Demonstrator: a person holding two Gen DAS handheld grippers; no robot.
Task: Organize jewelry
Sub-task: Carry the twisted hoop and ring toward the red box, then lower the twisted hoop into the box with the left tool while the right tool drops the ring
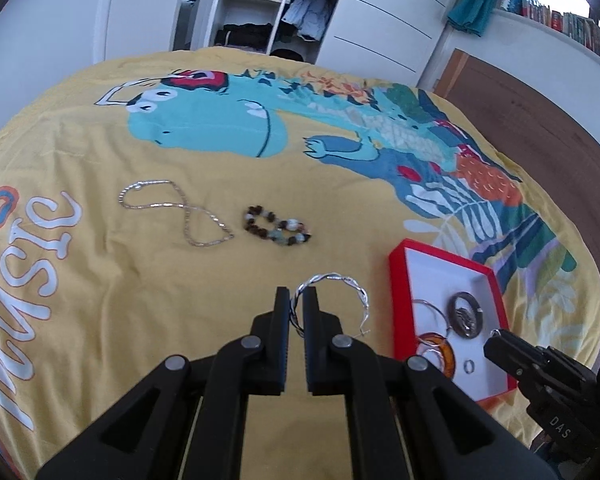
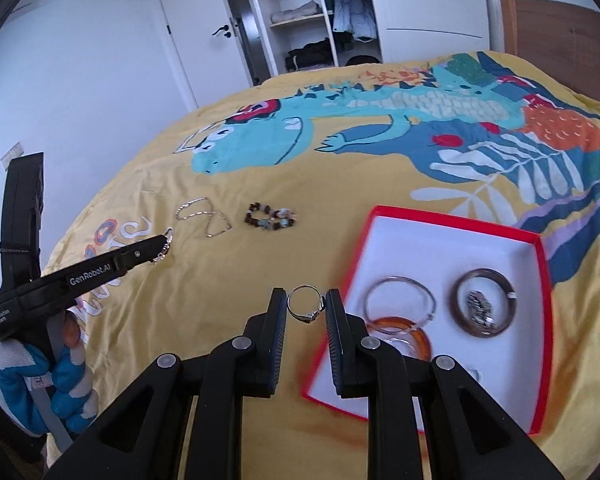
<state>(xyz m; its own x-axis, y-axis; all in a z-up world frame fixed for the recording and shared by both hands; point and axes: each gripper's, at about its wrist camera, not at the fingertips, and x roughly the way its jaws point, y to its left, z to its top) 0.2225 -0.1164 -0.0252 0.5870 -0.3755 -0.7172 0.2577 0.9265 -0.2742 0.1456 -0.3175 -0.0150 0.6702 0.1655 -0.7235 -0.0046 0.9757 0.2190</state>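
Meanwhile we pinched a twisted silver hoop bracelet [image 1: 332, 292] in the left hand-held gripper [image 1: 297, 300] and a small silver ring [image 2: 306, 308] in the right hand-held gripper [image 2: 306, 304] above the bed, seemingly bound next for the red-rimmed white cardboard box [image 2: 542, 280].

My left camera looked forward and down along my left gripper [image 1: 297, 300], close above the yellow bedspread [image 1: 140, 300], toward the wardrobe [image 1: 252, 12]. My right camera faced the same way from farther right, nearer the red box [image 2: 542, 264]. The 2 views shared the box [image 1: 396, 300], bedspread [image 2: 220, 280] and wardrobe [image 2: 300, 20].
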